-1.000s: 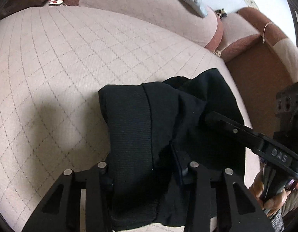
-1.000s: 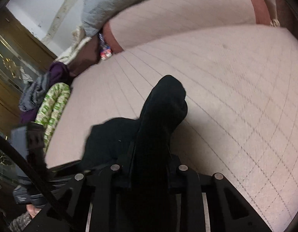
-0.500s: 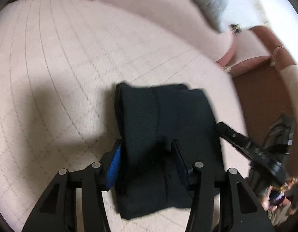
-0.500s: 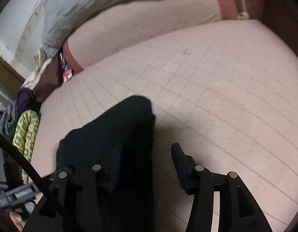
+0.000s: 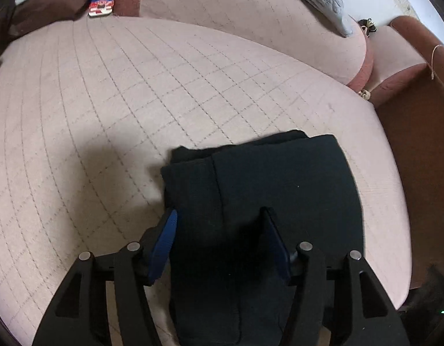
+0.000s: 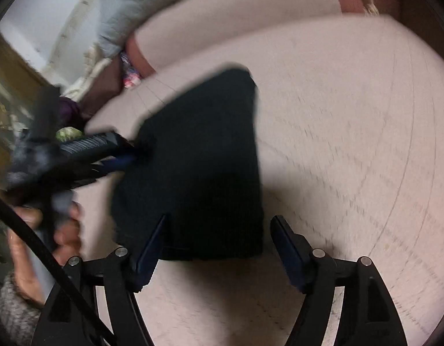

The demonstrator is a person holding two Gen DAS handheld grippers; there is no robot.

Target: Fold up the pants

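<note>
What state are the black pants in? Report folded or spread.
Folded: the black pants lie as a compact layered rectangle on the pink sofa cushion, stacked edges visible at the far end.

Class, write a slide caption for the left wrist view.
Left gripper opening above folded black pants on a pink quilted sofa.

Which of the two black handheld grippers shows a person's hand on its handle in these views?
The left gripper, seen in the right wrist view with a hand around its handle beside the folded black pants. The right gripper shows no hand.
</note>
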